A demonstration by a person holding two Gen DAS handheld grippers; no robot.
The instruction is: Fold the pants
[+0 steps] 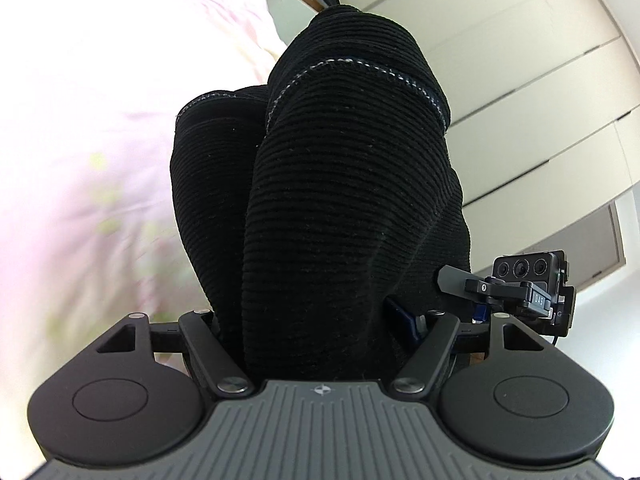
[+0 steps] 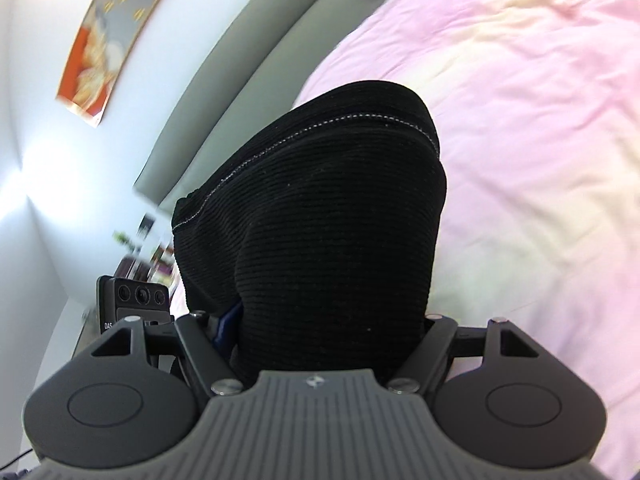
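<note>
Each claw, left and right, pinches a thick bunch of the black pants held up above the pink bed, so an uneven swing could slip the knit free or skew the fold.

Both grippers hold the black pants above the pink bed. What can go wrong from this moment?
1. The pants hang bunched in thick folds from the left gripper and the right gripper, so they may land creased on the bed.
2. The fabric hides the fingers; a layer could slip out unseen.
</note>
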